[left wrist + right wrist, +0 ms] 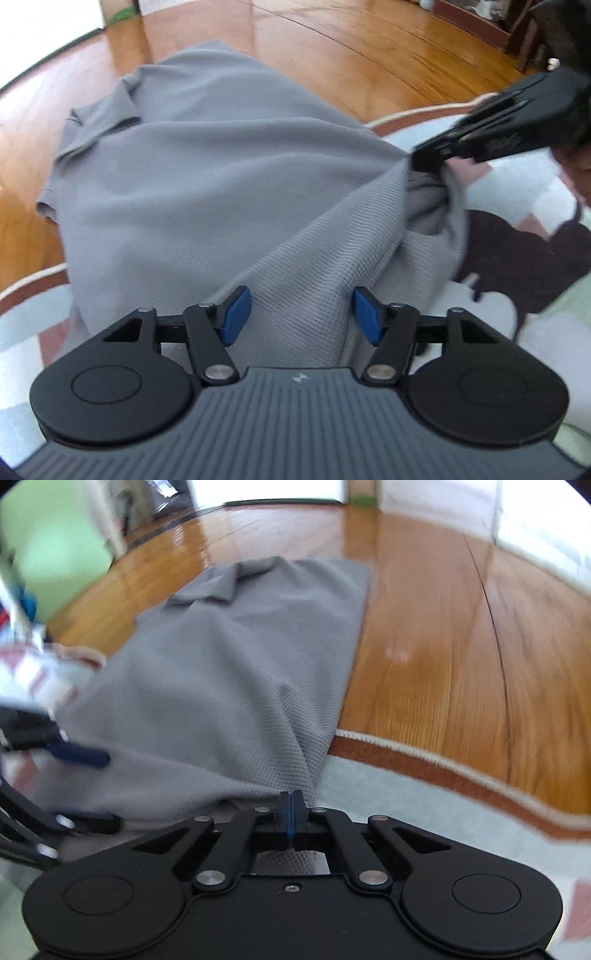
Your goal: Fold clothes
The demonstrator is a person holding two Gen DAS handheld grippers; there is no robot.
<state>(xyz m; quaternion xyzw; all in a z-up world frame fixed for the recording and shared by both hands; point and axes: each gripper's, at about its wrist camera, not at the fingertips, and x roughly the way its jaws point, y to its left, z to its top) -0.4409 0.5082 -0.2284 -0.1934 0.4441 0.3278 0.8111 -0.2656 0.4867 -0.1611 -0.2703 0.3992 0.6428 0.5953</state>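
both grippers (301, 314) (291, 812) are black linkages with silver rivets, blue finger pads (236, 314), ribbed grey housing.

A home living room is showing itself here: glossy wooden floorboards (424, 627) are running under a patterned rug (424, 812) with a corded edge.

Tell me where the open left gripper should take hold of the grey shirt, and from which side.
Probably the near hem of the grey shirt, lying between the left gripper's open fingers: come straight forward, low over the rug. The right gripper already pinches that edge's other corner.
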